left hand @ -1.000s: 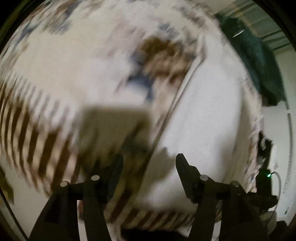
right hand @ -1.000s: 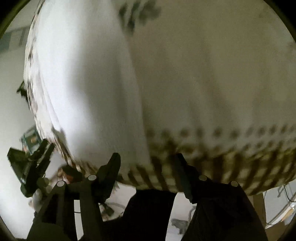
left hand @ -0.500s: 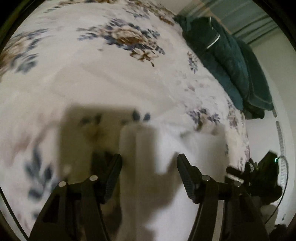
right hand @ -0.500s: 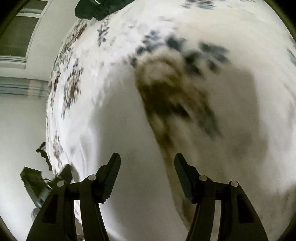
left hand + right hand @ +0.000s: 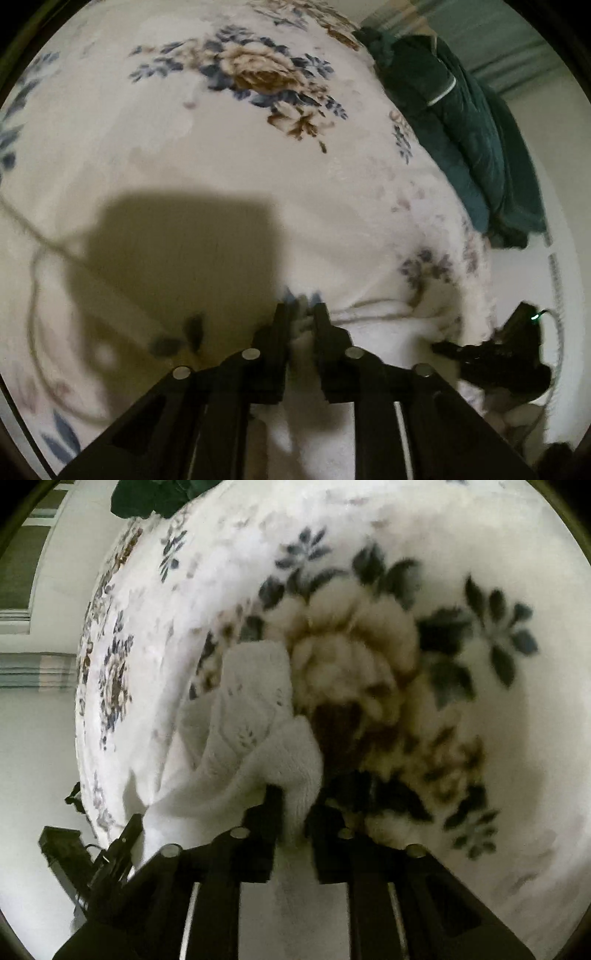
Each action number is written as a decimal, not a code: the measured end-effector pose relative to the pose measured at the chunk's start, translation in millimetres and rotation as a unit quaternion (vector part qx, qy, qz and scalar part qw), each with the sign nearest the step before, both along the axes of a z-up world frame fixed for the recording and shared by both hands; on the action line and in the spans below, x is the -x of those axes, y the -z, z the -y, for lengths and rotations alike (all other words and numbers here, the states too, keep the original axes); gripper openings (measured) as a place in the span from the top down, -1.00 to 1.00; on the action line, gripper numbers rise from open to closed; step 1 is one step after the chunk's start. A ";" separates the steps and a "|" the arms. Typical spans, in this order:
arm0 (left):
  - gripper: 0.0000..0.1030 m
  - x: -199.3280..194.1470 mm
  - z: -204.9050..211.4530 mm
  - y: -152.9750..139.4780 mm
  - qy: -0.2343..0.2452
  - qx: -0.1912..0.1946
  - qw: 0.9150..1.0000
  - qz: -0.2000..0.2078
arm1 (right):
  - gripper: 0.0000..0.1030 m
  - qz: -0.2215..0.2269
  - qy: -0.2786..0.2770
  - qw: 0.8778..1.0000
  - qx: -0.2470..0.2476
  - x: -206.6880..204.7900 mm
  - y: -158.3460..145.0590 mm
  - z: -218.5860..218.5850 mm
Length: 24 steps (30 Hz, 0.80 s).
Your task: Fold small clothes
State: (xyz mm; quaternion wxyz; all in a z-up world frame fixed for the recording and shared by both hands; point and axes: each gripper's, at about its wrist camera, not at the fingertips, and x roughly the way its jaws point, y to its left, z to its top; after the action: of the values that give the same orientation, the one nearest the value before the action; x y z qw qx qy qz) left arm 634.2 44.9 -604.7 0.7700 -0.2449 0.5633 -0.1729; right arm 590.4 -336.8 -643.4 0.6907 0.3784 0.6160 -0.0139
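Both hand-held grippers closing: right one [image 5: 293, 814] pinching white knit garment [image 5: 251, 716] on floral blanket [image 5: 461, 546], left [image 5: 300, 325] pinching its edge too.

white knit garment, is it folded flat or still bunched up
Bunched up: the white knit garment lies crumpled on the floral blanket, one edge between the closing right gripper jaws.

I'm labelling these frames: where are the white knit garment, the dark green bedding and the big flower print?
white knit garment [image 5: 255, 731], right wrist view, on its lacy patterned panel.
dark green bedding [image 5: 469, 122], left wrist view, on the middle of its folded bulk.
big flower print [image 5: 258, 72], left wrist view, on the brown bloom's centre.
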 end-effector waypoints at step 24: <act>-0.27 389.0 -46.9 19.3 -0.037 0.080 0.983 -0.163 | -0.28 -0.146 -0.078 0.961 -0.221 391.5 60.1 -40.8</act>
State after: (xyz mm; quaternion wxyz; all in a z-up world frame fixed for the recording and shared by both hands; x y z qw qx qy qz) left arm 245.2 91.8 -624.0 0.6516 -0.3513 0.6561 -0.1466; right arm 198.9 -295.9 -703.5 0.4909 0.4666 0.7257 0.1215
